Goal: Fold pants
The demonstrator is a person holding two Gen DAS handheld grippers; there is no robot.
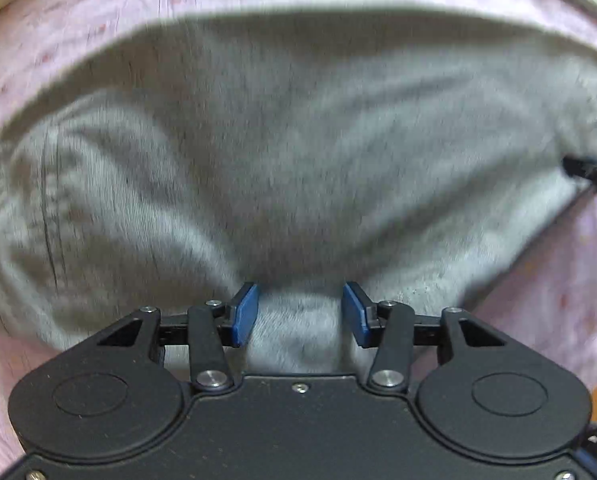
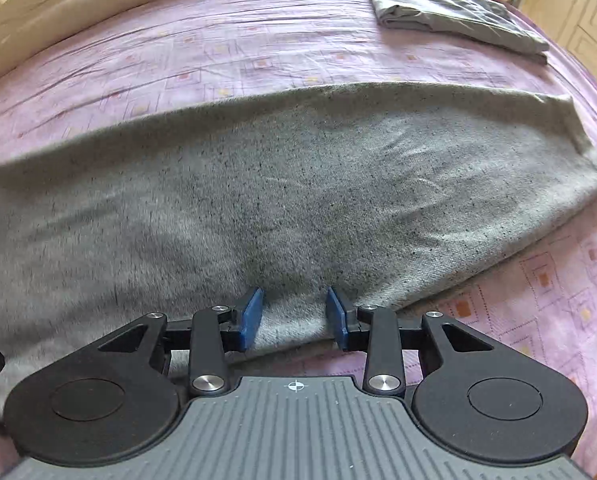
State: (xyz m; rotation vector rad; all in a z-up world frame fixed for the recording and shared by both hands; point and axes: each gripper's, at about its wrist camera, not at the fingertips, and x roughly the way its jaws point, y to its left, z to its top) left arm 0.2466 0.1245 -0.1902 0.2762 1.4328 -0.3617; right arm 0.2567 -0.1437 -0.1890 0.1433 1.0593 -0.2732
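**Grey pants spread across a pink bed, both grippers at the near edge**

The bed (image 2: pixel 258 52), covered in a pink sheet with small square motifs, fills both views. A cream padded rim (image 2: pixel 58 8) runs along the upper left of the right wrist frame. Across the middle lie the grey pants (image 2: pixel 298 184), a long band from the left edge to a hemmed end at the right. In the left wrist frame the pants (image 1: pixel 298 140) appear blurred and bunched, so their folds are hard to read there. At the upper right of the right wrist frame sits a folded grey cloth (image 2: pixel 450 12), well apart from the pants.

The left gripper (image 1: pixel 299 314) has its blue fingers (image 1: pixel 245 314) parted, with a ridge of pants fabric between them. The right gripper (image 2: pixel 294 318) is likewise spread, its fingers (image 2: pixel 251 318) either side of the fabric's near edge. Whether either pair actually pinches the cloth cannot be told. No readable writing shows; only a crosshair mark (image 2: pixel 296 386) on the right gripper's body.
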